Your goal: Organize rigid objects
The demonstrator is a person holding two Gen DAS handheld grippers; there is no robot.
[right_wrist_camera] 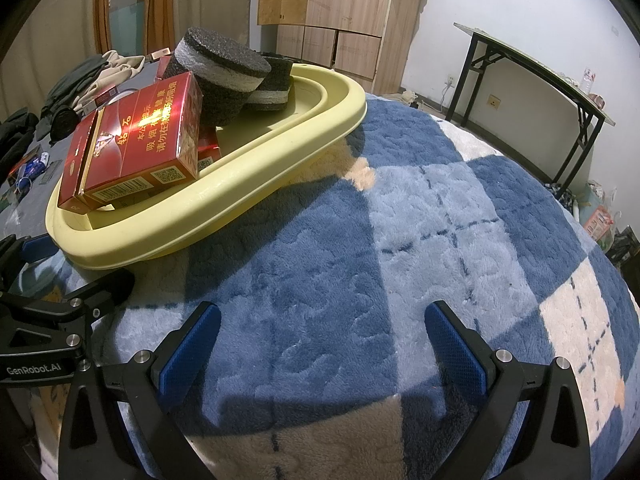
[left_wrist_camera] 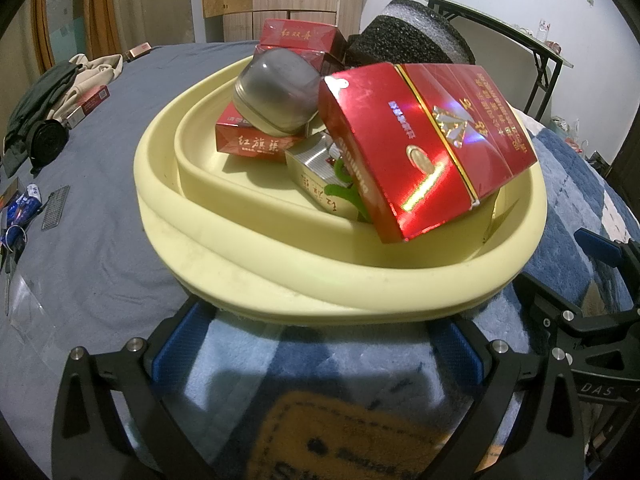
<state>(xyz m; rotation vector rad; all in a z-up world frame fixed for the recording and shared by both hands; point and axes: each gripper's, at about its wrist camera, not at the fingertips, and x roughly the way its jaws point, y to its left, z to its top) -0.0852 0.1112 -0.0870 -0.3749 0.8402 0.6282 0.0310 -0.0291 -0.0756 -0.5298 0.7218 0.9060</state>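
Yellow tray (left_wrist_camera: 224,240) fills centre frame on the blue plaid blanket (right_wrist_camera: 340,240), piled with a big red box (left_wrist_camera: 424,144), a grey tin (left_wrist_camera: 276,88) and black foam discs (right_wrist_camera: 224,68). Left gripper (left_wrist_camera: 316,344) and right gripper (right_wrist_camera: 322,340): fingers spread, holding nothing.

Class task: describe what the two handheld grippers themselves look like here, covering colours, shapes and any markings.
Both grippers match. The left gripper and right gripper each have two black angular fingers with triangular cut-outs, silver round bolts and blue textured pads. Seen from the other camera, the left gripper's body carries white "GenRobot.AI" lettering, and the right one shows "DAS". No cables, hands or sleeves are visible.
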